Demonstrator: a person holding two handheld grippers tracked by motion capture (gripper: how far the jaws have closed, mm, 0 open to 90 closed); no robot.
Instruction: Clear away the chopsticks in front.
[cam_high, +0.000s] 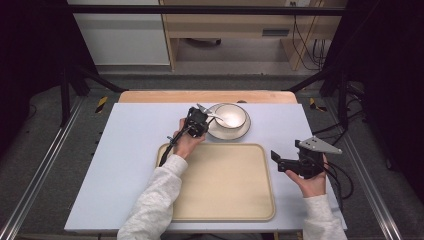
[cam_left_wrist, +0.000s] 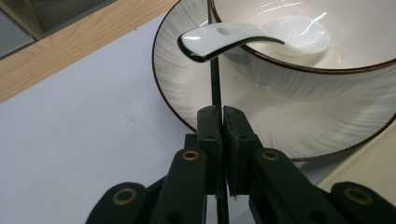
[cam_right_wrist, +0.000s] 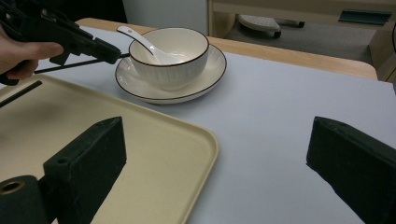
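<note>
Clearly we are closing on the spoon (cam_left_wrist: 243, 35), which lies in the bowl (cam_high: 230, 116) on its saucer (cam_high: 240, 132), upper centre of the high view. Our left gripper (cam_left_wrist: 218, 116) has its jaws pressed together just short of the handle; we should spread them first, then pinch squarely. Our right gripper (cam_right_wrist: 215, 154), lower right, waits with jaws spread beside the tray (cam_high: 225, 210).

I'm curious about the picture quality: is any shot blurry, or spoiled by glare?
Left gripper view: bright streaks of glare inside the bowl and on the spoon, with the near black jaws soft. Right gripper view: the big jaws at the bottom look blurred, the plate sharper. High view: evenly lit table, dark edges.
</note>
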